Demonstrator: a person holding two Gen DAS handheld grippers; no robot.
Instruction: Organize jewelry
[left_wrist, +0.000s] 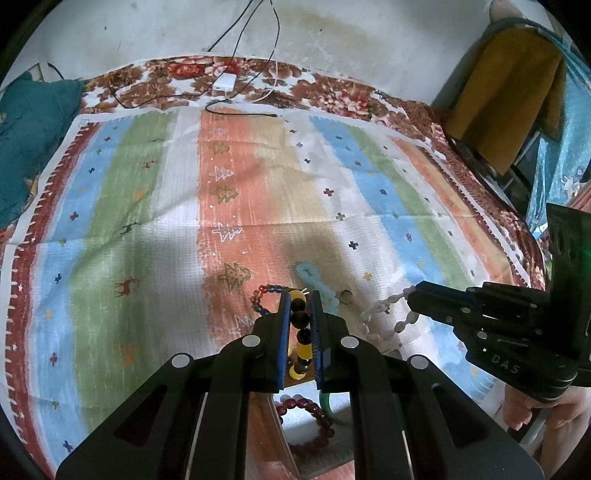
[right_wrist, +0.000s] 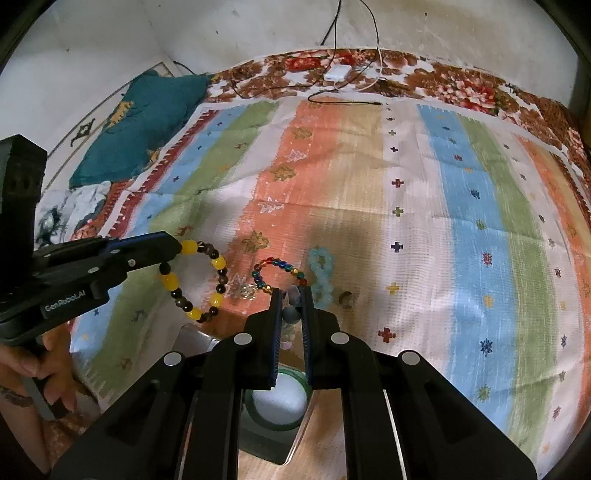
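My left gripper is shut on a yellow-and-black bead bracelet; in the right wrist view the bracelet hangs from it above the cloth. My right gripper is shut on a pale pink bead bracelet, which dangles from its tips in the left wrist view. On the cloth lie a multicoloured bead bracelet, a light blue bead bracelet and a small ring. Below the grippers, a tray holds a dark red bracelet and a green bangle.
A striped cloth covers a bed with a floral sheet. A white charger and cables lie at the far edge. A teal pillow sits at the far left. A yellow cloth hangs at the right.
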